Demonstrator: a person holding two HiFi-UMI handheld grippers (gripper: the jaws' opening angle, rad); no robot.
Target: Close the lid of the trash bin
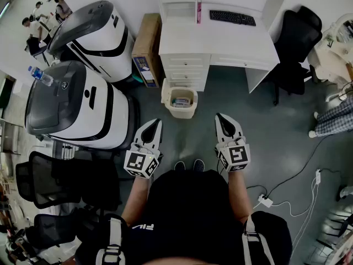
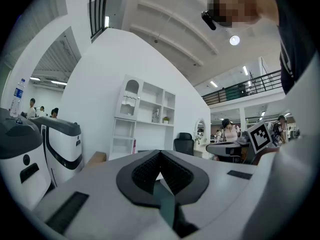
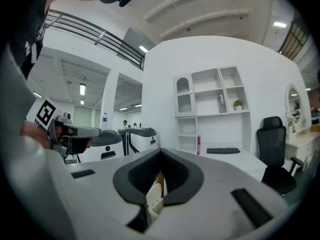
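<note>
A cream trash bin (image 1: 180, 101) stands on the grey floor in front of the white desk, its lid (image 1: 165, 90) raised at the bin's left side and some rubbish showing inside. Both grippers hover short of it, apart from it, pointing roughly level toward it. My left gripper (image 1: 156, 123) is below-left of the bin, jaws shut and empty (image 2: 160, 155). My right gripper (image 1: 220, 117) is below-right of it, jaws also shut with nothing held (image 3: 161, 152). In the right gripper view a sliver of the bin (image 3: 155, 198) shows through the slit under the jaws.
A white desk with drawers (image 1: 220, 51) and a keyboard (image 1: 232, 17) stands behind the bin, a cardboard box (image 1: 146, 48) beside it. Two large white-and-black machines (image 1: 83, 106) fill the left. Black chairs (image 1: 295, 40) and floor cables (image 1: 276, 200) lie to the right.
</note>
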